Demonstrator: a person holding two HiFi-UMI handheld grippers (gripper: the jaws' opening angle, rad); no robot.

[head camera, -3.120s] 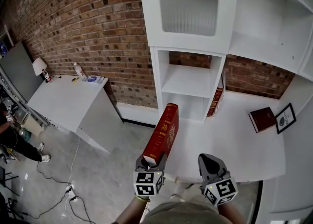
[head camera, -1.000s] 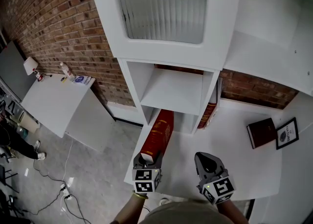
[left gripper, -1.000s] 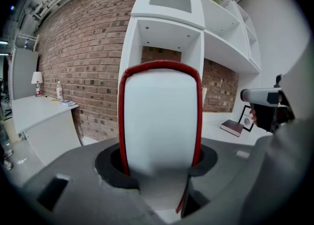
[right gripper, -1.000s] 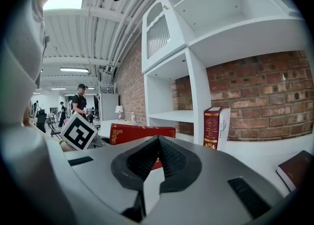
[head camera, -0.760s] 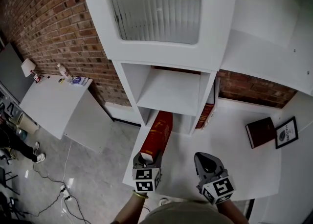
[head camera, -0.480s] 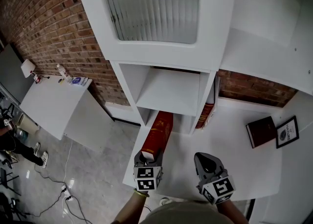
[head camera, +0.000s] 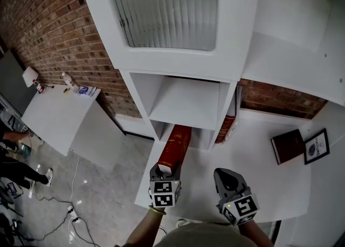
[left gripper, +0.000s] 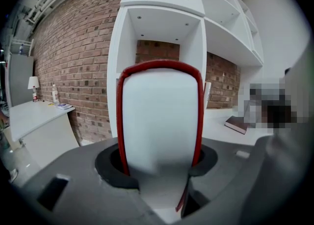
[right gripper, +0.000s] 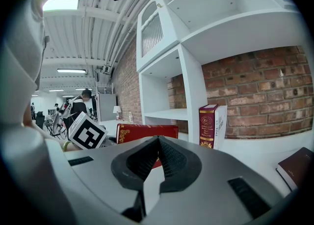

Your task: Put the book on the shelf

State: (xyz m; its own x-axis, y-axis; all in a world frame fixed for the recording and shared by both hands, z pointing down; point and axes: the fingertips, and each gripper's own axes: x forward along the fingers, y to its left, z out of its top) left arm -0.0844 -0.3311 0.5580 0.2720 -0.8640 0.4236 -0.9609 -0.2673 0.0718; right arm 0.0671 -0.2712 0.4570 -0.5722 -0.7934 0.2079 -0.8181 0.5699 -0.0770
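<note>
A thick red book (head camera: 173, 146) with gold print stands on edge in my left gripper (head camera: 164, 172), which is shut on its near end. Its far end sits at the mouth of the lower compartment (head camera: 190, 134) of the white shelf unit (head camera: 186, 100). In the left gripper view the book's white page edge (left gripper: 159, 121) fills the middle, clamped between the jaws of the left gripper (left gripper: 159, 162). My right gripper (head camera: 226, 177) hovers over the white counter (head camera: 253, 186) to the right of the book, shut and empty. The right gripper view shows its jaws closed (right gripper: 154, 146) and the red book (right gripper: 142, 132) beyond.
A dark red book (head camera: 225, 122) stands upright against the shelf unit's right wall. Another dark book (head camera: 288, 146) lies flat beside a framed picture (head camera: 317, 146) on the counter. To the left are a white desk (head camera: 59, 116), a brick wall, floor cables and a person.
The left gripper has carried the red book forward from open air to the shelf, and its far end has edged into the lower opening. The right gripper has stayed put.
</note>
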